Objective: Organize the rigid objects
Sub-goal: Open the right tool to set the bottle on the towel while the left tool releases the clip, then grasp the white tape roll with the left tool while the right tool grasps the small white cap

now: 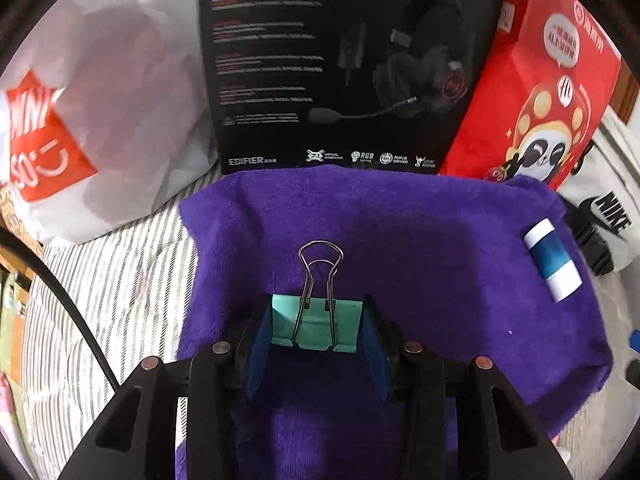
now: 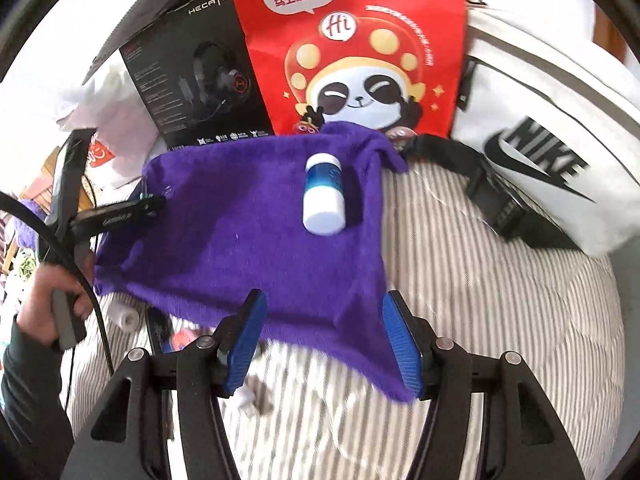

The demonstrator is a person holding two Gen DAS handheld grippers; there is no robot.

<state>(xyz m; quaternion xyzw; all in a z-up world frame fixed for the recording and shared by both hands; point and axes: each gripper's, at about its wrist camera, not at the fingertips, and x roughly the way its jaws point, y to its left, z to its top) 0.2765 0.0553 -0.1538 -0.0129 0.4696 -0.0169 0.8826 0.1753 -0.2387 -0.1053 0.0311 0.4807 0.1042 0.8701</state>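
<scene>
Far left, a white Miniso bag (image 1: pixel 80 128) lies on the striped bed cover (image 1: pixel 120 280), touching the black headset box (image 1: pixel 340 60) that stands behind the purple towel (image 1: pixel 440 260). Your left gripper (image 1: pixel 316 320) holds the teal binder clip (image 1: pixel 316 326) by its body, blue pads pressed against both sides, wire handles pointing forward over the towel; whether the clip touches the cloth, cannot tell. Right of the box leans the red panda bag (image 1: pixel 540 80), its lower edge meeting the towel's back edge. The white bottle with blue label (image 1: pixel 550 258) lies on its side near the towel's right edge, well apart from the clip. Beyond it sits the white Nike bag (image 1: pixel 608 208). From the right wrist view, your right gripper (image 2: pixel 322 328) stands wide, nothing between the pads, hovering over the towel's (image 2: pixel 240 220) near edge; the bottle (image 2: pixel 323 196) lies ahead of it. Your left hand (image 2: pixel 44 304) grips its tool handle at far left.
</scene>
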